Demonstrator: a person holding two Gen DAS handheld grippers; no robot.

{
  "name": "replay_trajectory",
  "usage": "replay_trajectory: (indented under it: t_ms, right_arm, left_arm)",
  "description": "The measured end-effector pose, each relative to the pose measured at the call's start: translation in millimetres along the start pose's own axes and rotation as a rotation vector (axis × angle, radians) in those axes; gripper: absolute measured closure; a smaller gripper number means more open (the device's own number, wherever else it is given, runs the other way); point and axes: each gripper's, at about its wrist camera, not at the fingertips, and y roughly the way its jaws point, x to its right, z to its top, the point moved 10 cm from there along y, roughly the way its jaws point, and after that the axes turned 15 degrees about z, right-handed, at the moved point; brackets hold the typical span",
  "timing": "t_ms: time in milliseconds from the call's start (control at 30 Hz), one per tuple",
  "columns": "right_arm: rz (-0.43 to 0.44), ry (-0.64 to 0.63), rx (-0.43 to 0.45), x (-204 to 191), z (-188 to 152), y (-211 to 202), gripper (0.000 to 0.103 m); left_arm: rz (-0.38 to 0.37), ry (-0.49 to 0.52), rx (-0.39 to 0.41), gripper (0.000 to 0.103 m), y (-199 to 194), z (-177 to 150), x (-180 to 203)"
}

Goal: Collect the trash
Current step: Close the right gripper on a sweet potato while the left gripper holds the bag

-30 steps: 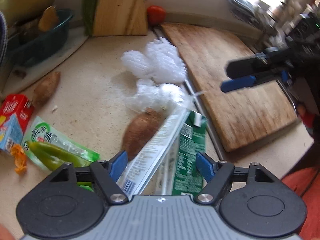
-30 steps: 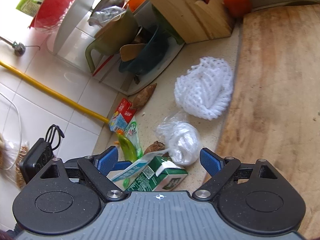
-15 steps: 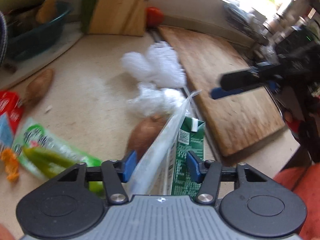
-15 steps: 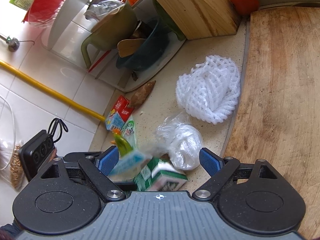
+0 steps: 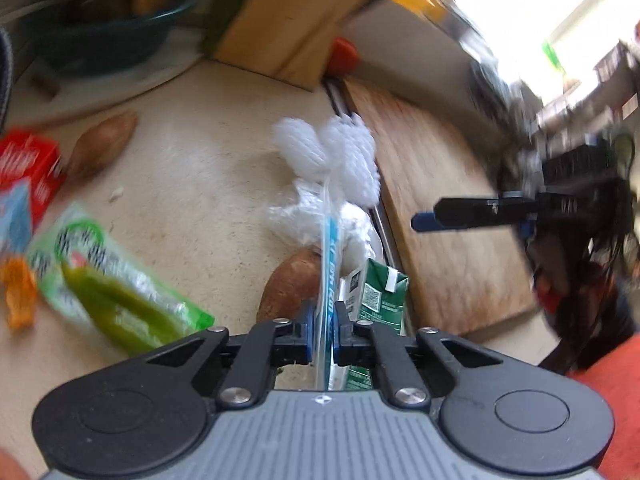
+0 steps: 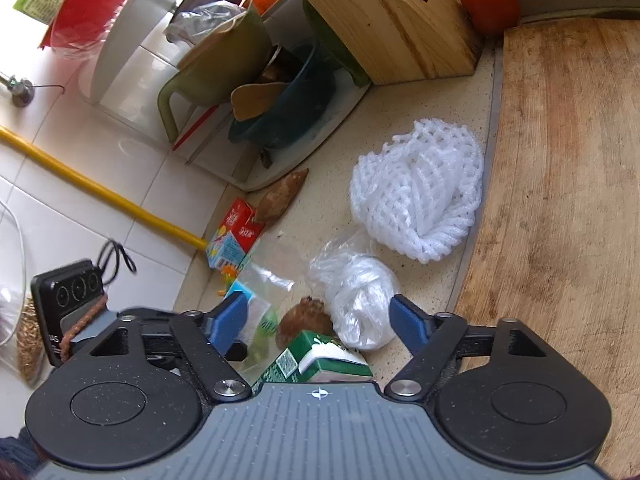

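- The left gripper [image 5: 323, 330] pinches a clear plastic wrapper [image 5: 329, 256] edge-on, raised above the counter [image 5: 192, 200] beside the green carton [image 5: 378, 292].
- The right gripper [image 6: 316, 320] hangs spread wide and empty over the crumpled bag [image 6: 360, 300].
- Step in hand, likely: lifting the wrapper clear; next it needs carrying to a bin, none visible.

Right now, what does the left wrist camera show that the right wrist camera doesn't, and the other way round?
Only the left wrist view shows the left gripper shut on the clear plastic wrapper and the green pepper. Only the right wrist view shows the red basin, the yellow pipe and the right gripper's jaws standing open. Both show the white foam net, the green carton, the tomato and the wooden cutting board.
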Motion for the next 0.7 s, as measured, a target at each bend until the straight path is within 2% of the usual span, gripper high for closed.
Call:
replay_trajectory:
  t_ms: [133,400,533,700]
  right_arm:
    - [-0.010,-0.108,-0.068,-18,-2,13,0.021]
    - [-0.061,-0.505,-0.303,-63,-20,63,0.021]
    - [-0.054,-0.683,-0.467,-76,-29,93,0.022]
    - [-0.066,-0.855,-0.712,-69,-50,127,0.022]
  left_arm:
    - [-0.009,-0.115,0.081,0.095,-15,-3,-13]
    - [0.032,-0.236,0.193,0.095,-43,-13,-36]
    - [0.038,-0.285,0.215,0.095,-49,-24,-41]
    - [0.041,-0.352,0.238,0.095,-53,-40,-45]
